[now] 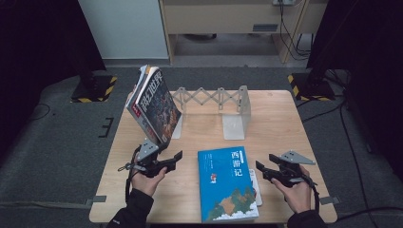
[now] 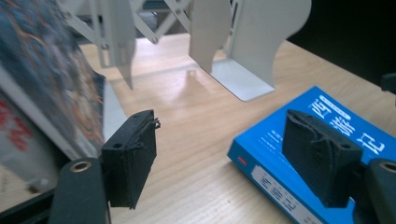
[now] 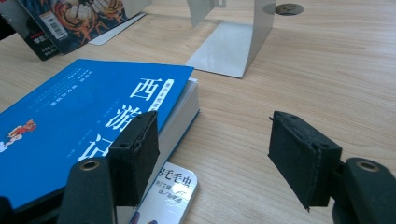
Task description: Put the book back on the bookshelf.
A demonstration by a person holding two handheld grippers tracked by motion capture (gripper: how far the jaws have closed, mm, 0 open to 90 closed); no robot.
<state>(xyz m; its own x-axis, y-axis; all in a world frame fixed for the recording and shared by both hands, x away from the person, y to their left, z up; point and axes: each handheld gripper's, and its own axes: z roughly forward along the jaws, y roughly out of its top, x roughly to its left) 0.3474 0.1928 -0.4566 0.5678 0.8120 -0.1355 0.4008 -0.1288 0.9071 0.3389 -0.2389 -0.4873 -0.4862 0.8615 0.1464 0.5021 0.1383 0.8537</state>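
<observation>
At the bottom of the high view a person's two hands come in, each holding a gripper. The left gripper [image 1: 174, 159] sits lower left of centre, its jaws standing apart with nothing between them; in the left gripper view only bare wooden table [image 2: 196, 140] lies in the gap. The right gripper [image 1: 260, 170] is at the lower right, jaws likewise parted and empty, pointing toward the blue book [image 1: 227, 184] that lies flat at the bottom centre of the table, cover up, with white Chinese characters in its upper right corner. In the right gripper view this blue book [image 3: 79, 121] fills the left half, one pad sitting just in front of its edge without pressing it, and a thinner white booklet [image 3: 170, 193] pokes out from under its near corner.

Further back, in the upper left of the tabletop, a few books with a dark illustrated cover [image 1: 156, 105] lean steeply, tilted to the left, their lower edge resting close above the left gripper. They stand at the left end of the expandable metal book rack [image 1: 236, 114], the one holder on the table: a pale grey pair of bookends joined by a scissor lattice. The space between its two end plates is unoccupied, the leaning books being all it supports
</observation>
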